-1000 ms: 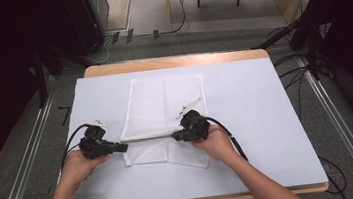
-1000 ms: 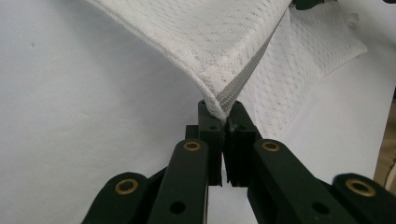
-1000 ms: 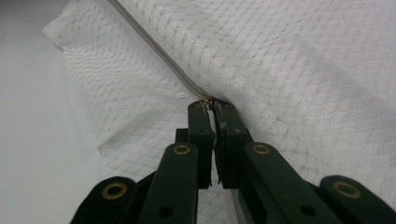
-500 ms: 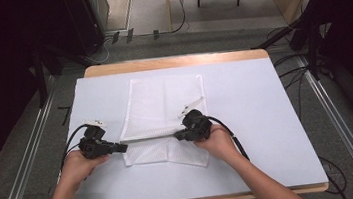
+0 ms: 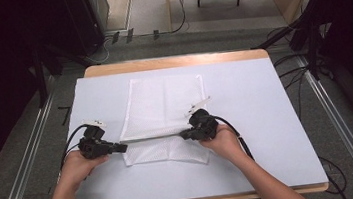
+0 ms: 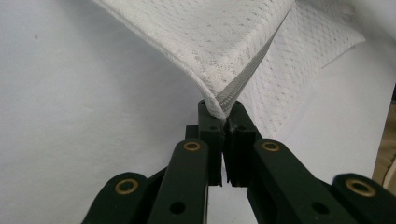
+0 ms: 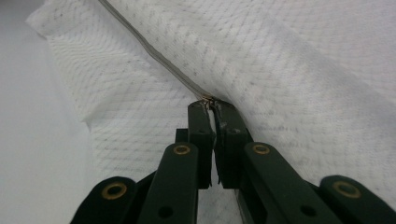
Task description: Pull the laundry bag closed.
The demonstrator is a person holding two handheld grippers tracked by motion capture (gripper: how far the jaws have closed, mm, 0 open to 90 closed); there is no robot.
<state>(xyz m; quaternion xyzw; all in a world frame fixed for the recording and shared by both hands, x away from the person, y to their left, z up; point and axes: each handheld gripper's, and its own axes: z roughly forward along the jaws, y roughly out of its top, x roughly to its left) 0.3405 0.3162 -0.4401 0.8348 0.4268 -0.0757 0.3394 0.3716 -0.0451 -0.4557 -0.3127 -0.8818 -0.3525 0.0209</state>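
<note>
mesh bag (image 5: 163, 108) lies on the table (image 5: 277, 118), between both grippers.

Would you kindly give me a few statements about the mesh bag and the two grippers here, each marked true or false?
1. The left gripper is shut on a corner of the white mesh bag. True.
2. The right gripper hangs open above the bag. False: its jaws are pinched shut at the bag's zipper.
3. The bag lies on a white sheet that covers the table. True.
4. The bag is bright red. False: it is white mesh.
5. Both grippers hold the bag along its far edge. False: in the high view they grip it near the person's side, the left gripper at one end of the zipper line and the right gripper at the other.
</note>
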